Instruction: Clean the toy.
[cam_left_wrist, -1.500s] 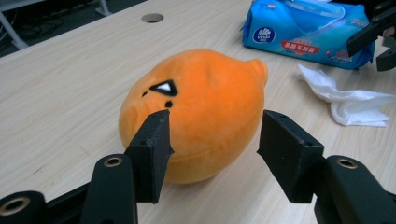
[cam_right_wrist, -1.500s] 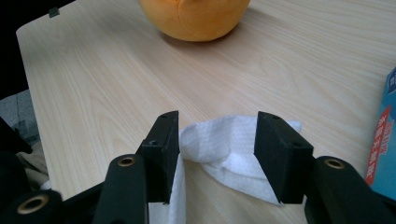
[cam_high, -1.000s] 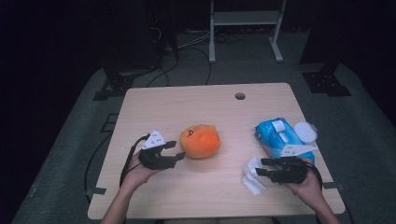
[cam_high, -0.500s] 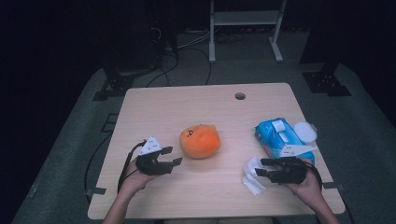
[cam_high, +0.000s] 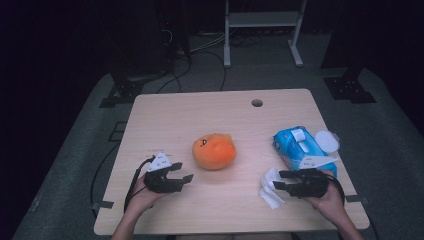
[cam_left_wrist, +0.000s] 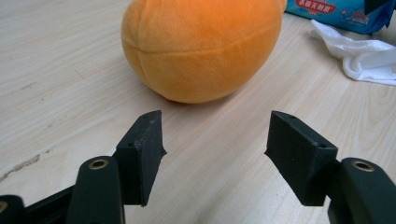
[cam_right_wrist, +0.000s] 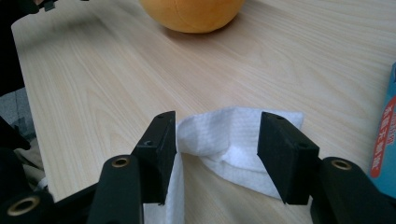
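Your left gripper (cam_high: 184, 172) low over table (cam_high: 200, 115), jaws apart with nothing between, just been opening; orange plush toy (cam_left_wrist: 201, 46) sits just ahead, not touching. Your right gripper (cam_high: 276, 181) at white wipe (cam_right_wrist: 229, 140) near table's front right: jaws wide, wipe lies between them (one fold brushes one jaw, no squeeze visible). Blue wipes pack (cam_high: 300, 147) just behind that hand.
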